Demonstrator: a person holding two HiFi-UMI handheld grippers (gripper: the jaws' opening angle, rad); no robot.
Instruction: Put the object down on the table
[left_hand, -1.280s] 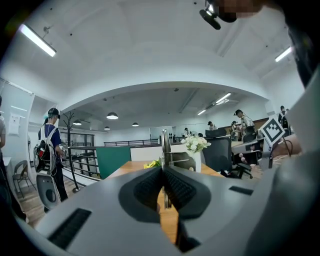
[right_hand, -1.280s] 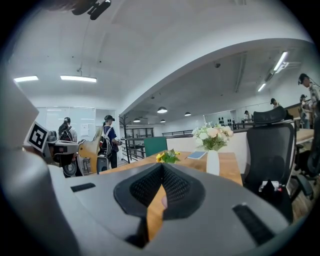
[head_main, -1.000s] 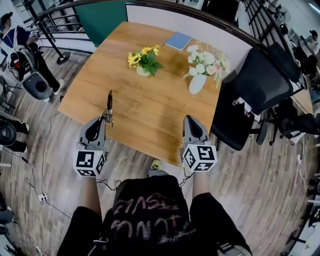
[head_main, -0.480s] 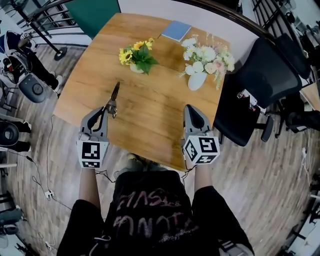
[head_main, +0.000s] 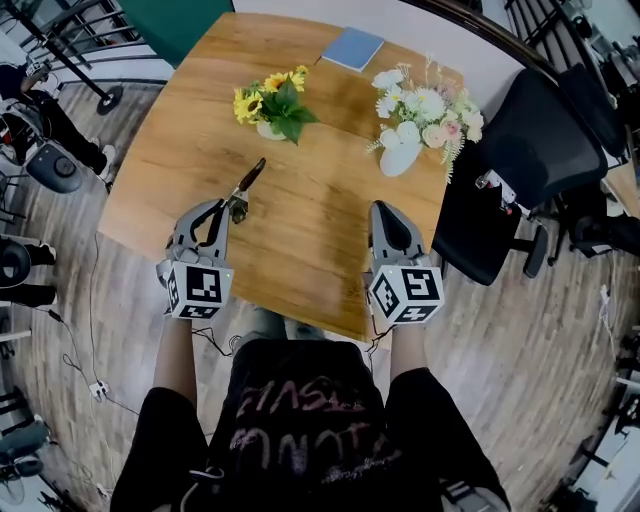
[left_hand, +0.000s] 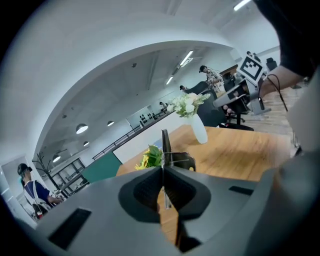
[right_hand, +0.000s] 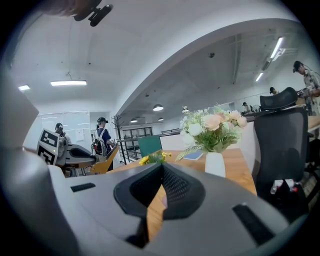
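A slim dark metal tool (head_main: 250, 180) sticks out forward and to the right from my left gripper (head_main: 228, 205), which is shut on its near end. It hangs over the near left part of the wooden table (head_main: 300, 240). In the left gripper view the tool (left_hand: 165, 145) stands as a thin blade rising from between the closed pads of the left gripper (left_hand: 163, 167). My right gripper (head_main: 381, 208) hovers over the table's near right part with its jaws together and nothing in them. The right gripper view shows the right gripper (right_hand: 161, 167) with its pads meeting.
A small pot of yellow flowers (head_main: 270, 103) and a white vase of pale flowers (head_main: 415, 120) stand at the table's far half. A blue book (head_main: 354, 48) lies at the far edge. A black office chair (head_main: 520, 170) stands right of the table.
My left gripper has come in from the table's left edge over the tabletop, carrying the tool. The tool now points more to the right. The right gripper has hardly moved.
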